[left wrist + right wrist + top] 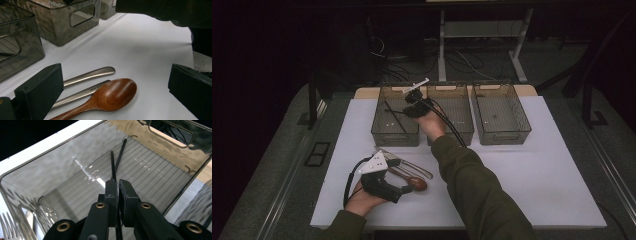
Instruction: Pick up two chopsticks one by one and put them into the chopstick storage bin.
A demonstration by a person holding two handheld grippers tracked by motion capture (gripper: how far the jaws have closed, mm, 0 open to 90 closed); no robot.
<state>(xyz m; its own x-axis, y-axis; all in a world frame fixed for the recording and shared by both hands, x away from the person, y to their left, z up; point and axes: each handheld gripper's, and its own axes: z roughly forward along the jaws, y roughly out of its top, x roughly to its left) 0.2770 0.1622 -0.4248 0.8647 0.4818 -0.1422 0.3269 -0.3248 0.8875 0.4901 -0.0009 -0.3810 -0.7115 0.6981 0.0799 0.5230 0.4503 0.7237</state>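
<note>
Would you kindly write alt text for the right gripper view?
The right gripper, jaws shut on a thin black chopstick, reaches into a smoky transparent plastic bin. A second black chopstick lies on the bin's ribbed floor.

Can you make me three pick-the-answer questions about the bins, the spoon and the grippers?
1. Where is the right gripper?
A. over the leftmost bin
B. over the rightmost bin
C. beside the wooden spoon

2. How many clear bins stand in the row?
A. two
B. three
C. five

3. What is the right gripper doing?
A. standing open with nothing in it
B. shut on a black chopstick
C. shut on a fork

Answers: 1 A, the high view shows it above the leftmost bin. 2 B, three bins stand side by side at the far edge of the white table. 3 B, the right gripper view shows the jaws pinching one thin black chopstick.
</note>
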